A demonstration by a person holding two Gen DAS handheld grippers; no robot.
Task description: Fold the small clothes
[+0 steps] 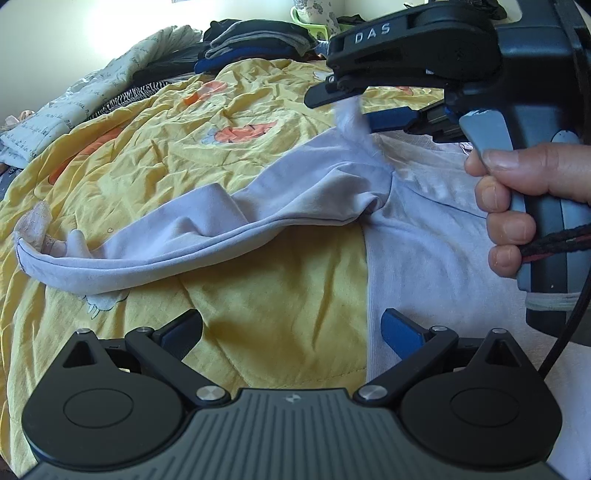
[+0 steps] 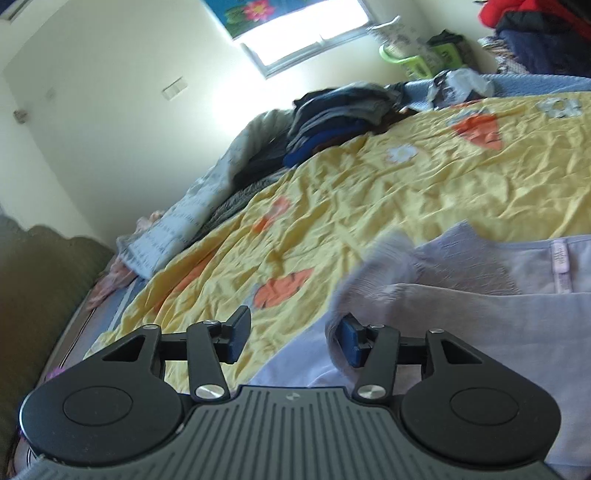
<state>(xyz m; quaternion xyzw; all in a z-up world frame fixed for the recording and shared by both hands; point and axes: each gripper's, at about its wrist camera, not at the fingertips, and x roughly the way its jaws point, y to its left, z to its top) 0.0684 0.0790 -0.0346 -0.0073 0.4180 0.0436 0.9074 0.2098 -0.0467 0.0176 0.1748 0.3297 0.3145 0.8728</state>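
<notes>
Nearest in the left wrist view, left gripper (image 1: 291, 328) with jaws spread wide, nothing between them, poised over the yellow quilt (image 1: 258, 295) right at the straight side edge of the lavender garment (image 1: 413, 236). Just beyond, one long sleeve (image 1: 184, 236) stretched leftward across the quilt, its doubled hem curling up, cuff end near the quilt's left margin. Open yellow cloth on the near side of that sleeve and again beyond it, wrinkled but bare.

Higher on the right, right gripper (image 1: 354, 107) gripped by a hand (image 1: 517, 199), jaws partly apart, a blurred wisp of pale fabric between them; whether the pads press it, impossible to say. In the right wrist view, same gripper (image 2: 291, 341) with a clear gap, a raised fold of the garment against the right pad only, motion-blurred.

Garment's right part cut off by the frame edge.

Farthest back, a pile of dark folded clothes (image 1: 255, 40) at the far quilt edge, a green basket (image 1: 306, 22) behind, partly hidden.
</notes>
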